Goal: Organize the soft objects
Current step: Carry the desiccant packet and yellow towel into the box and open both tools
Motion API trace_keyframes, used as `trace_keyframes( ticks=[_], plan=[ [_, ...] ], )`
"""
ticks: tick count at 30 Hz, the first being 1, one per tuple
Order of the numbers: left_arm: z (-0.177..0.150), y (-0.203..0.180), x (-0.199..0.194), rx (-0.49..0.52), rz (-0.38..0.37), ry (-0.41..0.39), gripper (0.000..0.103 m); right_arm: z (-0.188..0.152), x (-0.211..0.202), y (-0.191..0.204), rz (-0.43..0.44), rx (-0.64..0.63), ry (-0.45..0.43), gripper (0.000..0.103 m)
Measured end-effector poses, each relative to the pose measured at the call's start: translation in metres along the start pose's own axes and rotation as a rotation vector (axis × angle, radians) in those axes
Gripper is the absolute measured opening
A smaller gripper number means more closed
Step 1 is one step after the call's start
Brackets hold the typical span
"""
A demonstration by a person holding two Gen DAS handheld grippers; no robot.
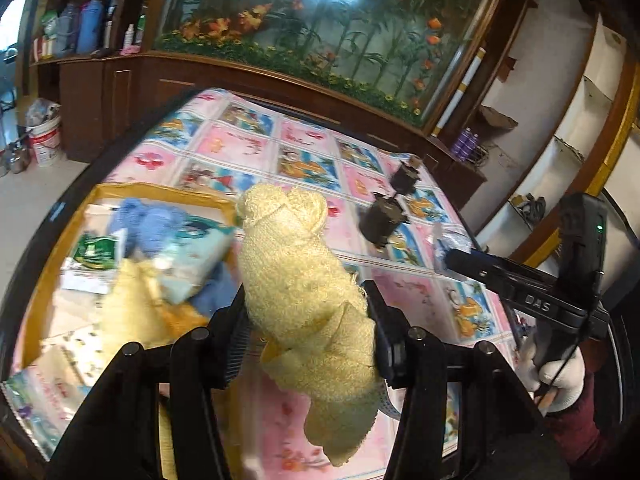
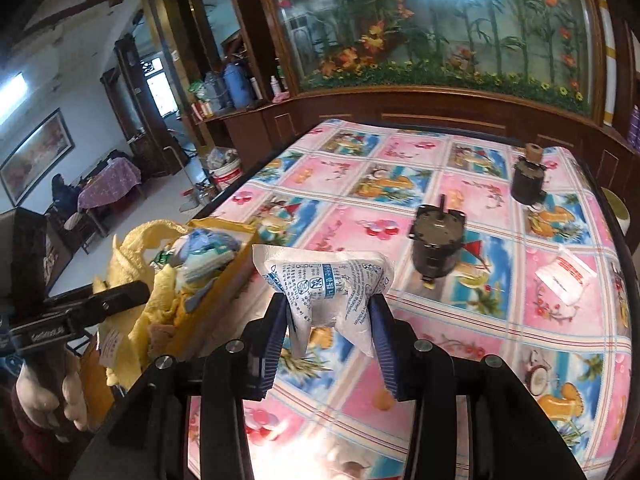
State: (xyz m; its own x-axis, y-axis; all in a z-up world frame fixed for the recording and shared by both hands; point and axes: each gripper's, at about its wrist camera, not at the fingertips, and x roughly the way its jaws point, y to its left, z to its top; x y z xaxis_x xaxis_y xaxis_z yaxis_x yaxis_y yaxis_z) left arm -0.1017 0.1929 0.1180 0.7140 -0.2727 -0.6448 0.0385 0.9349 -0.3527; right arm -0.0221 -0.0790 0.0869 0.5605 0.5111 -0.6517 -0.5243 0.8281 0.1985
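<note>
The left gripper (image 1: 308,316) is clamped on a yellow cloth (image 1: 304,280), a knitted, bunched-up thing that sticks up past the fingertips and droops down below them, hanging in the air just off the right edge of the box (image 1: 40,280). The right gripper (image 2: 330,312) has its fingers pinched into the middle of a white packet (image 2: 320,280) with blue print, so the packet bulges out on both sides; it's held above the tablecloth (image 2: 440,320), near the box's right wall. That yellow-rimmed box sits at the table's left edge and is already stuffed: a blue cloth (image 1: 148,220), a light teal bundle (image 1: 192,256), a green-and-white sachet (image 1: 96,252) and another yellow cloth (image 1: 132,312) spilling around. Out on the tablecloth, two dark motors (image 2: 436,244) stand toward the far right corner, well apart from the box, and a second white packet (image 2: 564,280) with red print lies flat near the right edge. Both hands wear white gloves (image 1: 556,376).
</note>
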Motion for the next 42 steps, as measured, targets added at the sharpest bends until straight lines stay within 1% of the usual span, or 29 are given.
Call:
trace_keyframes(
  ticks=[4,7,8,14,17,20,24,26,28,30,31,33,34,36,37,39,42],
  plan=[
    [0.004,0.052,-0.009,-0.055,0.111,-0.001,0.051,0.005,0.019,0.044,0.064,-0.057,0.025,0.043],
    [0.003,0.078,-0.007,-0.071,0.182,0.003,0.051,0.007,0.038,0.075,0.109,-0.1,0.058,0.042],
    [0.003,0.083,-0.006,-0.077,0.195,0.004,0.051,0.007,0.045,0.084,0.122,-0.113,0.069,0.042],
    [-0.002,0.124,0.01,-0.134,0.249,0.032,0.053,0.002,0.086,0.136,0.184,-0.187,0.144,0.042],
    [-0.007,0.138,0.02,-0.168,0.266,0.062,0.053,-0.005,0.103,0.157,0.188,-0.233,0.173,0.042],
    [-0.011,0.148,0.025,-0.189,0.258,0.077,0.055,-0.01,0.118,0.174,0.181,-0.282,0.193,0.042],
    [-0.012,0.144,0.016,-0.191,0.239,0.045,0.057,-0.015,0.131,0.188,0.163,-0.329,0.21,0.042],
    [-0.011,0.141,0.007,-0.186,0.236,0.015,0.061,-0.016,0.138,0.19,0.157,-0.341,0.218,0.042],
    [-0.01,0.134,-0.003,-0.17,0.253,-0.027,0.07,-0.018,0.144,0.192,0.152,-0.345,0.228,0.042],
    [-0.008,0.125,-0.013,-0.143,0.288,-0.069,0.075,-0.02,0.147,0.191,0.148,-0.346,0.234,0.043],
    [-0.008,0.119,-0.017,-0.125,0.314,-0.088,0.075,-0.021,0.147,0.191,0.154,-0.345,0.234,0.048],
    [-0.007,0.11,-0.023,-0.093,0.36,-0.116,0.077,-0.02,0.144,0.187,0.162,-0.331,0.225,0.052],
    [-0.008,0.105,-0.025,-0.079,0.378,-0.126,0.079,-0.02,0.142,0.185,0.17,-0.321,0.223,0.055],
    [-0.008,0.093,-0.029,-0.04,0.412,-0.146,0.079,-0.019,0.135,0.183,0.196,-0.31,0.211,0.059],
    [-0.009,0.087,-0.03,-0.017,0.429,-0.152,0.079,-0.019,0.13,0.182,0.201,-0.307,0.197,0.063],
    [-0.01,0.076,-0.031,0.027,0.464,-0.162,0.079,-0.02,0.118,0.181,0.206,-0.302,0.174,0.066],
    [-0.014,0.058,-0.034,0.082,0.504,-0.173,0.08,-0.021,0.103,0.174,0.217,-0.286,0.146,0.068]
  ],
)
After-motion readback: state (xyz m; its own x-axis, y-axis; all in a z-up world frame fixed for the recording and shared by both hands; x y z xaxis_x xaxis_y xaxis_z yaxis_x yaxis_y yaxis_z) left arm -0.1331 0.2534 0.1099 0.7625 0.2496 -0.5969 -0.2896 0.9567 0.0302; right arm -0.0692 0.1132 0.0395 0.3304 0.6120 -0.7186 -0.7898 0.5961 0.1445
